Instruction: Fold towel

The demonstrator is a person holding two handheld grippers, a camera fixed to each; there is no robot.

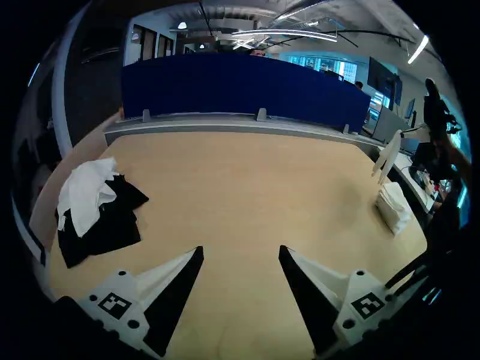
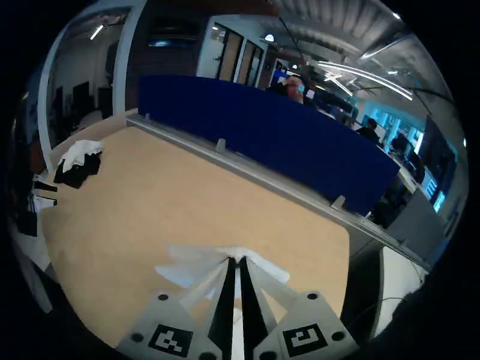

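Note:
A folded white towel [image 1: 394, 207] lies near the right edge of the wooden table [image 1: 240, 180]. In the right gripper view the same towel [image 2: 186, 267] spreads in layers just under my right gripper [image 2: 236, 261], whose fingers are shut with only a thin slit between them. I cannot tell whether any cloth is pinched. From the left gripper view, the right gripper [image 1: 384, 159] points down just above the stack. My left gripper [image 1: 240, 249] hovers open over bare table, with nothing between its fingers.
A pile of white and black cloths [image 1: 90, 207] sits at the table's left edge, also far left in the right gripper view [image 2: 78, 159]. A blue divider [image 1: 240, 90] runs along the table's back. A person stands at the right [image 1: 441, 150].

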